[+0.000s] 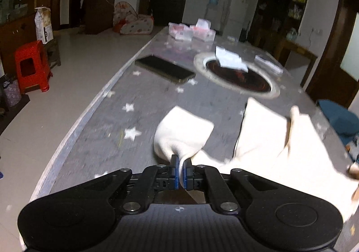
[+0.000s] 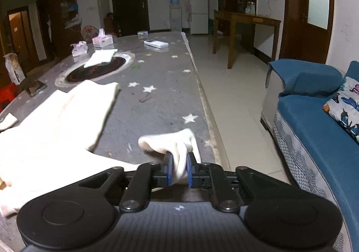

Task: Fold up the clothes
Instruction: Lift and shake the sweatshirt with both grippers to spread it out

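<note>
A cream-white garment (image 1: pixel 269 139) lies spread over the near end of a long grey table with white stars (image 1: pixel 139 95). My left gripper (image 1: pixel 181 162) is shut on a bunched end of the garment, and that flap (image 1: pixel 184 133) stands lifted ahead of the fingers. In the right wrist view the same garment (image 2: pixel 58 121) spreads to the left, and my right gripper (image 2: pixel 178 160) is shut on another bunched end (image 2: pixel 175 142) near the table's right edge. Both views are motion-blurred.
A dark phone (image 1: pixel 165 69) lies mid-table beside a round black inset (image 1: pixel 237 77) holding a folded white cloth (image 1: pixel 228 60). Tissue packs (image 1: pixel 193 32) sit at the far end. A red stool (image 1: pixel 31 65) stands left; a blue sofa (image 2: pixel 314 117) stands right.
</note>
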`<state>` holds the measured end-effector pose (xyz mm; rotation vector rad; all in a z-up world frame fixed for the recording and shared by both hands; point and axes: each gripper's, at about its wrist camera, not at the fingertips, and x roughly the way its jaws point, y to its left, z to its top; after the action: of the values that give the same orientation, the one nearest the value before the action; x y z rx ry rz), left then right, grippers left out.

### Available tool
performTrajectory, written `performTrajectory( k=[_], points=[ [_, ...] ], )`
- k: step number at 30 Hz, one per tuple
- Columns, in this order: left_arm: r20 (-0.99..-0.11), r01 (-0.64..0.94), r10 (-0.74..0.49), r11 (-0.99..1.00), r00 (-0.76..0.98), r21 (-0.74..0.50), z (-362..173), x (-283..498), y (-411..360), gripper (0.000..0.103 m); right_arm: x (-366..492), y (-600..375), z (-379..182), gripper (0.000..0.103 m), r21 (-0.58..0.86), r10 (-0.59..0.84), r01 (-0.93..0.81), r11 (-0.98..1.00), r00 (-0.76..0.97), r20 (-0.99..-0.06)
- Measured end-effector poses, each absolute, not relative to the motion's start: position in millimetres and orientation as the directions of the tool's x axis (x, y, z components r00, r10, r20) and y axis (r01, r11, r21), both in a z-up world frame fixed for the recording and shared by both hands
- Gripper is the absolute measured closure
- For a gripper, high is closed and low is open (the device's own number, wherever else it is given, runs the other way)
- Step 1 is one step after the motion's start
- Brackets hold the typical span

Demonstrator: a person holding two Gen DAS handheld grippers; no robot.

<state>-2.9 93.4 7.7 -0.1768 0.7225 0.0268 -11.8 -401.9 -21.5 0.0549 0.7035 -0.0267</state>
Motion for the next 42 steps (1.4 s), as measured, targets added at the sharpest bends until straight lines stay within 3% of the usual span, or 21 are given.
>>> performTrajectory(
  k=[9, 13, 14, 19, 27, 39, 42],
  points=[
    [-0.689, -0.082, -0.003, 0.993, 0.725, -0.091, 1, -22, 96, 0.091, -35, -423, -15, 0.078, -0.001, -0.065, 0.085, 0.996, 0.752, -0.656],
    [-0.665, -0.093, 0.03, 0.994, 0.746, -0.06, 13, -22, 98, 0.068, -43, -422, -1, 0.077, -0.017, -0.07, 0.077, 0.997, 0.778, -0.625],
    [-0.657, -0.099, 0.04, 0.994, 0.753, -0.053, 16, -22, 99, 0.067, -43, -418, 2, 0.075, -0.013, -0.053, 0.057, 0.998, 0.783, -0.62],
    [-0.649, -0.089, 0.035, 0.995, 0.76, -0.052, 21, -22, 96, 0.066, -37, -386, 9, 0.068, 0.012, 0.075, -0.086, 0.996, 0.785, -0.614],
    [-0.66, 0.06, -0.108, 0.994, 0.743, -0.095, 12, -13, 49, 0.066, -23, -311, -3, 0.063, 0.042, 0.296, -0.355, 0.934, 0.703, -0.647],
    [-0.667, 0.133, -0.133, 0.99, 0.733, -0.052, 9, 74, 2, 0.063, 55, -288, 8, 0.063, -0.001, 0.321, -0.414, 0.91, 0.707, -0.63],
    [-0.673, 0.13, -0.117, 0.991, 0.731, -0.032, 4, 101, -6, 0.057, 79, -291, 6, 0.063, 0.0, 0.305, -0.395, 0.919, 0.71, -0.635]
  ],
)
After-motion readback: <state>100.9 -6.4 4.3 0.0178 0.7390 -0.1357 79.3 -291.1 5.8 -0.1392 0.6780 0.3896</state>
